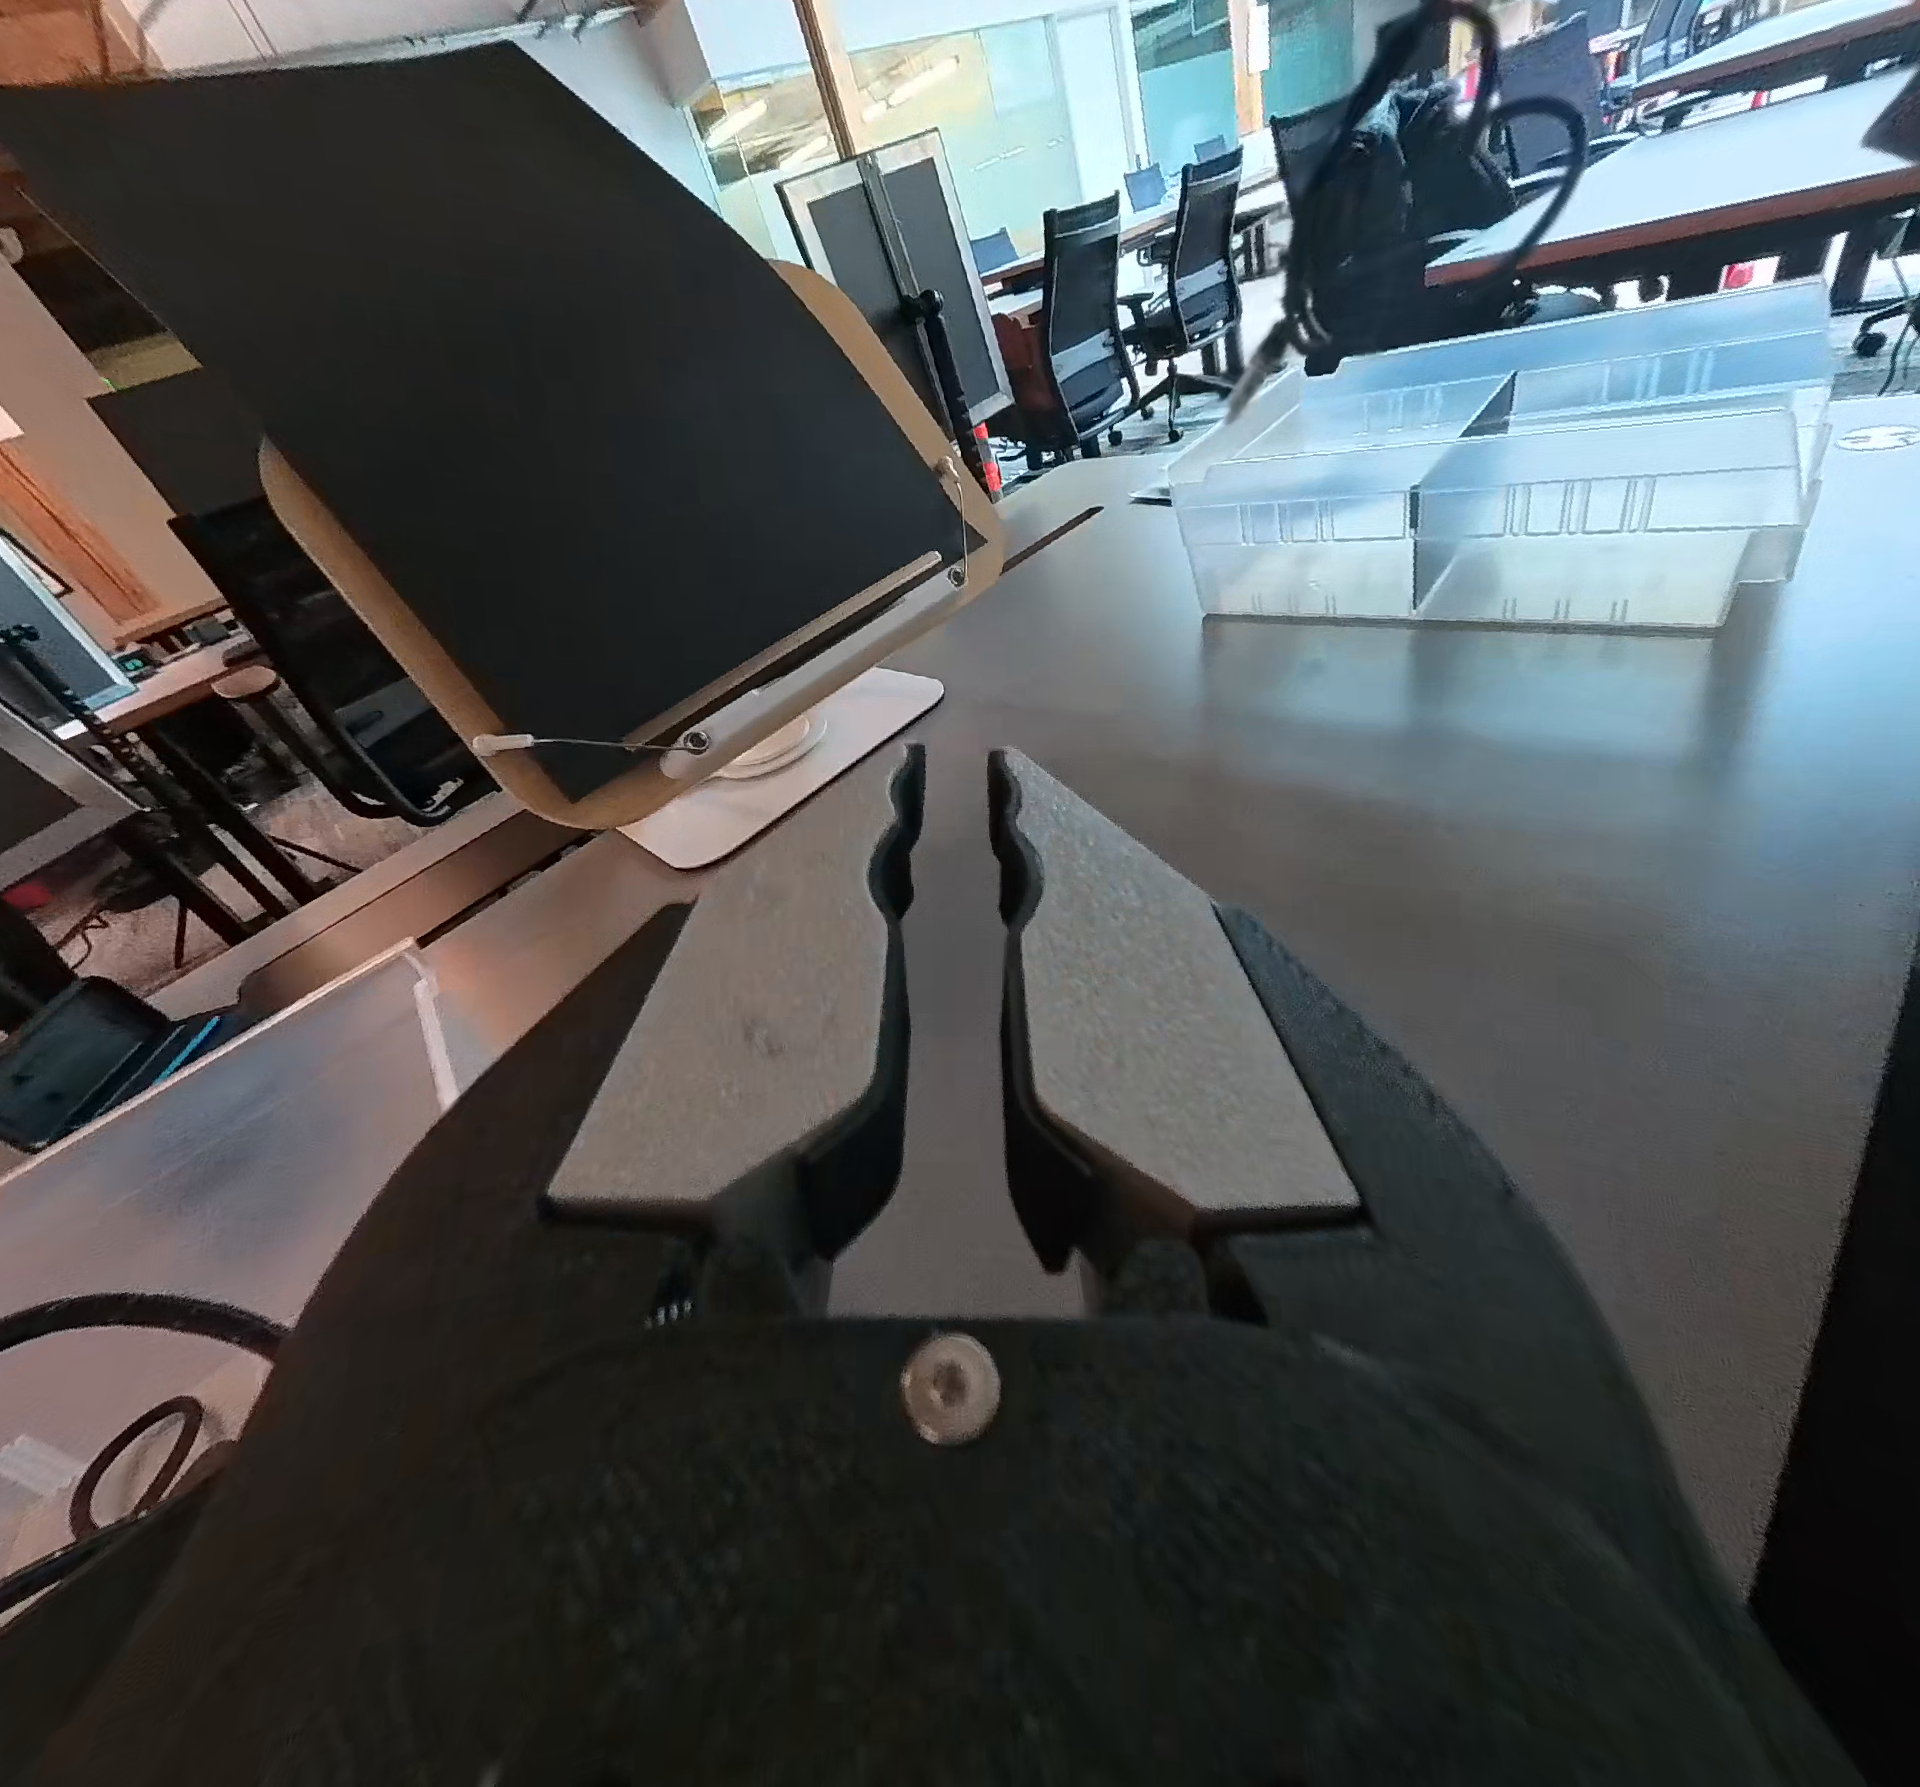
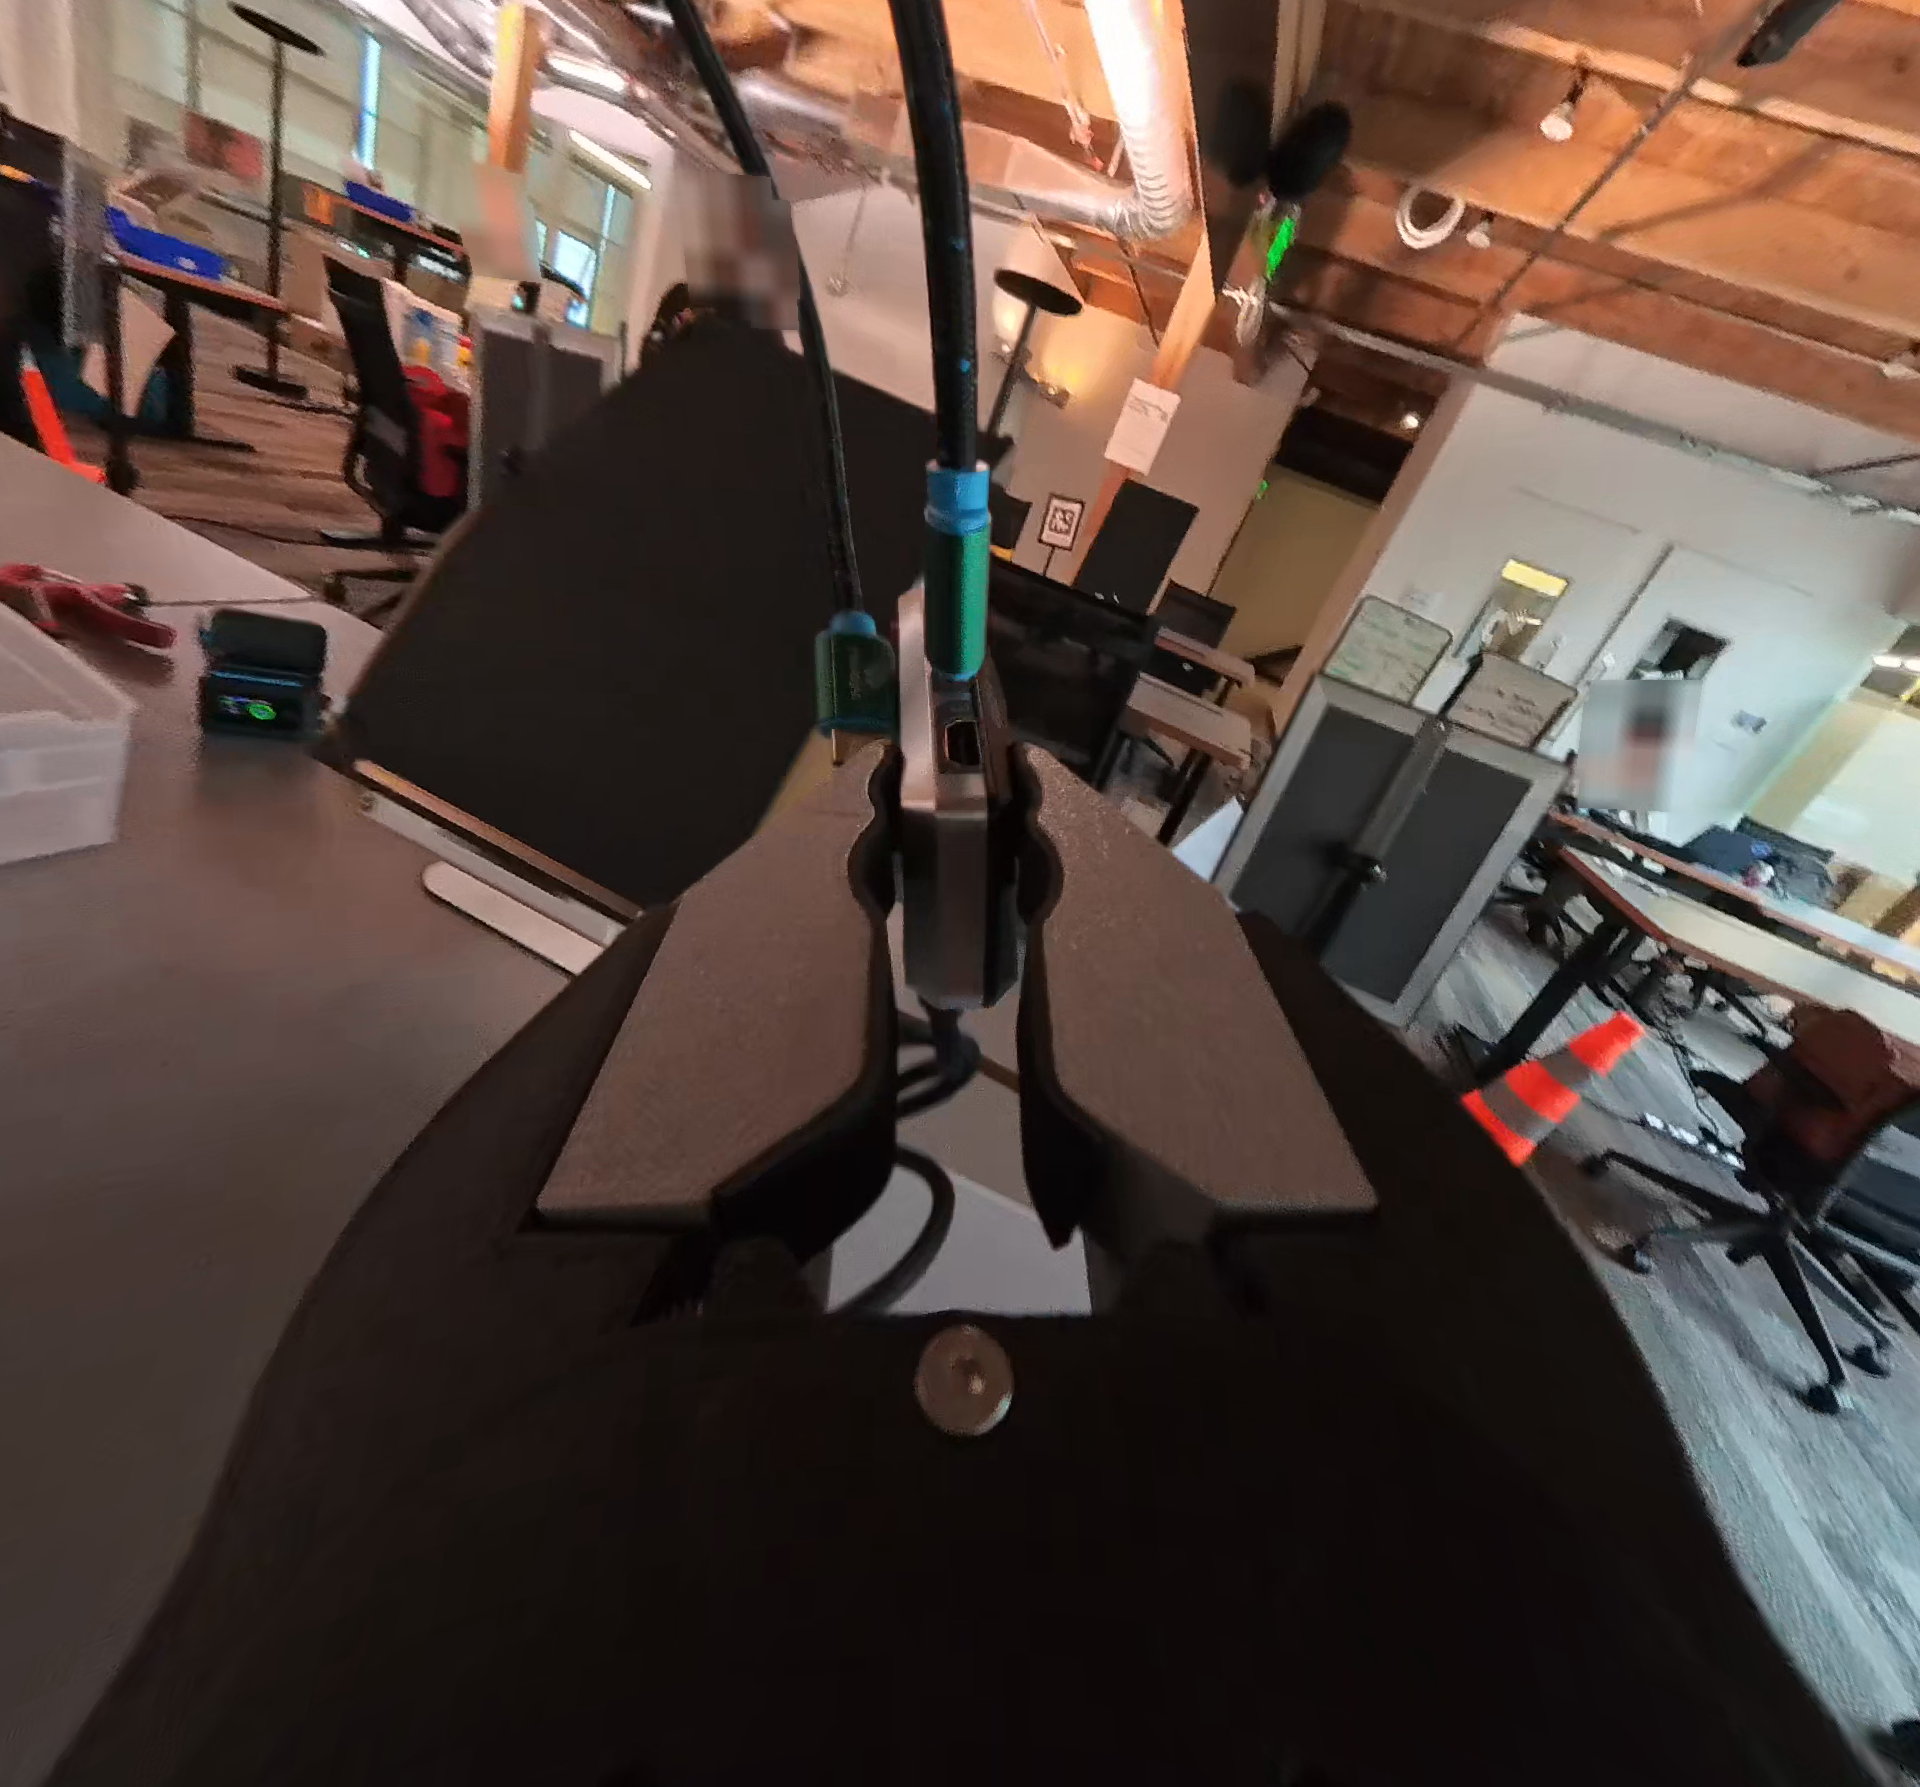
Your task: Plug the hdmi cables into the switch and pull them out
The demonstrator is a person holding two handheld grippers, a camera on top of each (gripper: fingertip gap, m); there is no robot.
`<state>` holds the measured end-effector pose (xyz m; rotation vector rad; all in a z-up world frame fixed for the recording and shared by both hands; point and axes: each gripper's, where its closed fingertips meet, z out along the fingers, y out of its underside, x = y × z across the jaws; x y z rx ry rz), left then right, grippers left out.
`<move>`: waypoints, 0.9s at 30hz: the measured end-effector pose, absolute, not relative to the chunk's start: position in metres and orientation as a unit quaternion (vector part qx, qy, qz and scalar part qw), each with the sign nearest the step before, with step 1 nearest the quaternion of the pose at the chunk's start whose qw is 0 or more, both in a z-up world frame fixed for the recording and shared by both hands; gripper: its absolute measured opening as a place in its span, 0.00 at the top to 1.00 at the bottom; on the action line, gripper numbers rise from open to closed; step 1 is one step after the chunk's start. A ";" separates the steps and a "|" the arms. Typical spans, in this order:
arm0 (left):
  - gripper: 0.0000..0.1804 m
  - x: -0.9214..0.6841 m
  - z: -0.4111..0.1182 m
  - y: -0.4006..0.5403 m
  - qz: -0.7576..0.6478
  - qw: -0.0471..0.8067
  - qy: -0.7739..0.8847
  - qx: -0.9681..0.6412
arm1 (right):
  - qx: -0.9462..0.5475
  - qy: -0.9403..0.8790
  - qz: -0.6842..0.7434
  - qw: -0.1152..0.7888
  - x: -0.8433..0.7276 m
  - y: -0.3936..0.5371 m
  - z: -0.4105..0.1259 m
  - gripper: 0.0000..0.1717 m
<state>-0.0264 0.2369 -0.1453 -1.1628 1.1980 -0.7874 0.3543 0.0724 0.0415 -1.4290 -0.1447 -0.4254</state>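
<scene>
While the right gripper [image 2: 954, 807] clamps the grey HDMI switch [image 2: 943, 880] edge-on between its fingers, both pads pressing its flat sides, the left gripper [image 1: 956, 802] holds nothing: its fingertips stand a narrow gap apart over the dark table [image 1: 1403, 802], with only tabletop showing between them.

On the switch, one green-shelled HDMI plug [image 2: 958, 594] with a blue collar sits in the upper port, its braided black cable running up out of the picture. Just below it a second port [image 2: 961, 745] is open and unfilled. A second green HDMI plug [image 2: 854, 683] hangs loose just beside the switch's left face, its metal tip bare, so it is out of its socket. My judgement: one cable is seated and one is free, so either a plug-in or a pull-out remains.

The right gripper is raised well off the table and tipped upward toward the ceiling beams. In the left wrist view the cables [image 1: 1382, 127] dangle at upper right, above a clear plastic organiser tray [image 1: 1507, 532]. The left gripper lies low and nearly level, aimed past a tilted black display on a white stand [image 1: 540, 407].
</scene>
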 end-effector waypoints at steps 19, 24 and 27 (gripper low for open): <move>0.94 -0.006 -0.177 0.228 -0.325 0.572 0.556 -0.509 | -0.618 -0.118 -0.139 0.765 0.327 0.072 0.039 0.91; 0.91 -0.002 -0.186 0.224 -0.309 0.563 0.572 -0.510 | -0.589 -0.151 -0.095 0.788 0.293 0.062 0.030 0.91; 0.91 0.001 -0.188 0.224 -0.318 0.558 0.569 -0.513 | -0.571 -0.176 -0.092 0.797 0.268 0.055 0.041 0.91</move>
